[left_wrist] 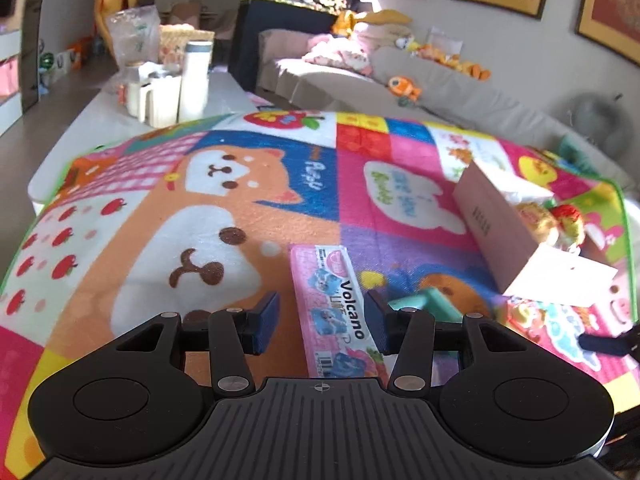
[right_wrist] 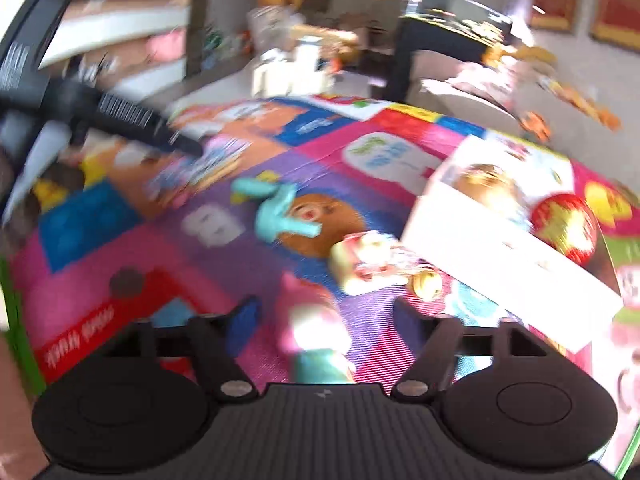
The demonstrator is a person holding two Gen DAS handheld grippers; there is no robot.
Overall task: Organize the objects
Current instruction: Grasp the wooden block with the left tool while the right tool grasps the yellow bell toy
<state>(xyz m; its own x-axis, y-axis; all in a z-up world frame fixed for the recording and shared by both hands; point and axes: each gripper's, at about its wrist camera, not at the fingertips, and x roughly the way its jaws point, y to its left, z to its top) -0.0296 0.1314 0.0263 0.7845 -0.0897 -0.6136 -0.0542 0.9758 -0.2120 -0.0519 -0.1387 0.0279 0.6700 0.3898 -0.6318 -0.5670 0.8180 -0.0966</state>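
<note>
My left gripper [left_wrist: 322, 322] is open, its jaws on either side of a pink "Volcano" packet [left_wrist: 334, 304] lying flat on the colourful play mat [left_wrist: 200, 216]. A teal plastic toy [left_wrist: 434, 304] lies just right of it. An open white box [left_wrist: 516, 240] at the right holds red and gold foil balls [left_wrist: 566, 216]. The right wrist view is blurred. My right gripper [right_wrist: 320, 328] is open over a pink and teal toy [right_wrist: 316, 336]. Ahead lie a yellow and pink toy [right_wrist: 372, 264], the teal toy [right_wrist: 280, 212], the box [right_wrist: 500, 256] and a red foil ball [right_wrist: 564, 228].
White cups and a white bottle [left_wrist: 194, 80] stand past the mat's far edge. A sofa [left_wrist: 400, 88] with plush toys runs behind on the right. The other gripper's black body [right_wrist: 120, 120] reaches in at the upper left of the right wrist view.
</note>
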